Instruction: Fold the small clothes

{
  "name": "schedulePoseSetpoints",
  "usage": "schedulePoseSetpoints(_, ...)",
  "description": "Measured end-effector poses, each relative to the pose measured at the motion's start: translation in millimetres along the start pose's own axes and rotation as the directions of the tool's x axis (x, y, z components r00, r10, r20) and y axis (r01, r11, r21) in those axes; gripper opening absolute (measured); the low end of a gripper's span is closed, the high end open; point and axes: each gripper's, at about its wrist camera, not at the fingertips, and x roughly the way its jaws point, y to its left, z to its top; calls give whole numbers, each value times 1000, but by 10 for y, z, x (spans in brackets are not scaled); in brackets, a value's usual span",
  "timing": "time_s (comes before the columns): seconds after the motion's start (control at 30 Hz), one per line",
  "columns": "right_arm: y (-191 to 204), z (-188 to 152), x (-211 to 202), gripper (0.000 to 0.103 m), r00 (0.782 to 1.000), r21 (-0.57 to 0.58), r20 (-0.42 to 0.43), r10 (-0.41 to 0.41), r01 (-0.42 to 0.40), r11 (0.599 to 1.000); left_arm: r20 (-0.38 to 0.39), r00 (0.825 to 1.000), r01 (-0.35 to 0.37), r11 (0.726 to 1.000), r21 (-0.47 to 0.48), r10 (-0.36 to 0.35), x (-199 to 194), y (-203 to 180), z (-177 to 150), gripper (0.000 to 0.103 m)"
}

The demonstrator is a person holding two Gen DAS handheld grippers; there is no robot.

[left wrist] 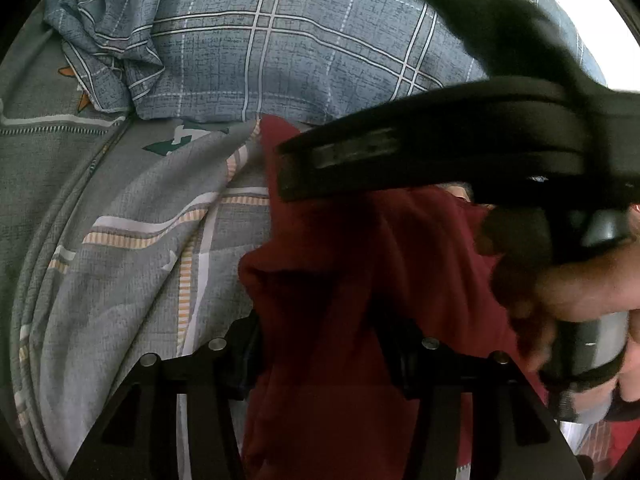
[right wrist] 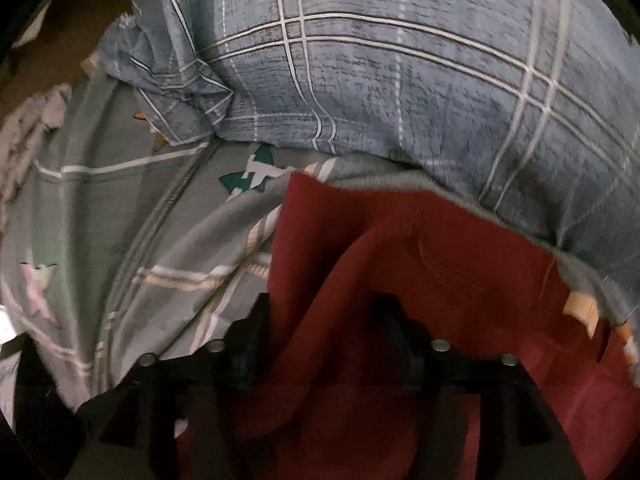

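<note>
Grey patterned sheet covers the bed, a blue checked pillow lying at its far side. Below the pillow lies the dark red garment, bunched up on the sheet. Left gripper has red cloth between its fingers, grasping it. Right gripper straddles a raised fold, but whether it's pinching, I can't tell.

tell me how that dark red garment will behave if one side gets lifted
The dark red garment probably flops: it already drapes in soft folds between the left fingers. It likely sags rather than holds shape, and may drag on the grey bedsheet, which looks loose and wrinkled.
</note>
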Motion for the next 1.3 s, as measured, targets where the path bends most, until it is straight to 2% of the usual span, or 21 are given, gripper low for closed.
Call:
schedulePoseSetpoints(0.07,77,50,87,65,998,-34,-5,-56,56,998,3,1000,7,1000,-11,-7,3,23,8,50)
schedulePoseSetpoints(0.13,133,76,157,61,995,-61,3,-95,95,994,2,1000,18,1000,-19,-18,4,46,19,49)
schedulePoseSetpoints(0.17,137,73,158,58,994,-67,18,-104,105,992,3,1000,26,999,-25,-26,-3,60,24,41)
schedulePoseSetpoints(0.2,131,64,146,50,994,-70,26,-105,106,992,4,998,58,998,-32,-58,-19,74,33,27)
schedulePoseSetpoints(0.27,58,23,66,36,997,-53,46,-67,69,996,3,993,114,993,-28,-114,-65,58,47,17)
schedulePoseSetpoints(0.3,4,-5,2,28,998,-34,57,-33,35,999,16,993,113,994,-8,-113,-116,20,50,16)
schedulePoseSetpoints(0.37,-100,-72,-159,24,996,1,90,17,-17,1000,42,993,111,993,33,-112,-243,-78,47,14)
schedulePoseSetpoints(0.5,-343,-229,-579,21,977,46,179,113,-123,991,94,985,136,986,96,-145,-589,-404,-20,14)
schedulePoseSetpoints(0.63,-606,-494,-1070,20,949,71,257,182,-207,976,105,983,129,971,199,-152,-809,-886,-130,13)
schedulePoseSetpoints(0.77,-834,-733,-1494,19,935,88,312,168,-204,975,79,983,138,954,265,-164,-865,-1404,-190,13)
schedulePoseSetpoints(0.83,-1046,-895,-1694,19,931,112,335,145,-192,975,74,989,100,941,323,-130,-852,-1683,-221,13)
schedulePoseSetpoints(0.93,-1410,-1131,-1875,18,931,164,351,104,-171,972,41,992,97,914,394,-123,-768,-2058,-285,14)
schedulePoseSetpoints(1.07,-1885,-1444,-1912,18,931,247,357,72,-168,954,-33,995,100,897,430,-95,-434,-2411,-437,14)
schedulePoseSetpoints(1.2,-2274,-1670,-1640,17,951,356,308,20,-134,925,-117,988,138,908,395,-99,-60,-2575,-601,17)
schedulePoseSetpoints(1.23,-2348,-1704,-1570,17,956,377,293,10,-125,918,-131,986,147,910,387,-103,-1,-2595,-627,20)
schedulePoseSetpoints(1.3,-2444,-1756,-1387,17,968,414,247,-33,-74,907,-166,976,193,909,369,-139,66,-2592,-640,38)
